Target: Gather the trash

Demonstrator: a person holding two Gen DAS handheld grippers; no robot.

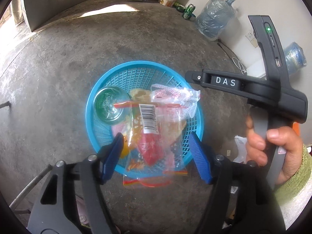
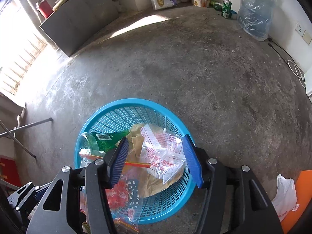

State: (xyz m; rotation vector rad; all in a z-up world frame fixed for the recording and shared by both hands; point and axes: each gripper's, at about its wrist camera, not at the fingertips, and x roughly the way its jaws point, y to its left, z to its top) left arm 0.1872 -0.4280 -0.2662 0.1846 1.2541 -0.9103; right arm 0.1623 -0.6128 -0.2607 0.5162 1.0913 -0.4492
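A clear plastic bag (image 1: 154, 128) with a barcode label and red print lay across a blue basket (image 1: 101, 89) on the concrete floor (image 1: 58, 58), its lower end hanging over the near rim. Under it sat a green bottle (image 1: 109, 105), brown paper (image 2: 156, 183) and a crumpled wrapper (image 1: 175, 97). The left gripper (image 1: 158, 156) hovered above the bag, fingers apart and pressing nothing. The right gripper (image 2: 156, 159) stood likewise apart over the basket, gripped by a hand (image 1: 273, 148). A water jug (image 2: 255, 11) and a can (image 2: 226, 7) stood by the far wall.
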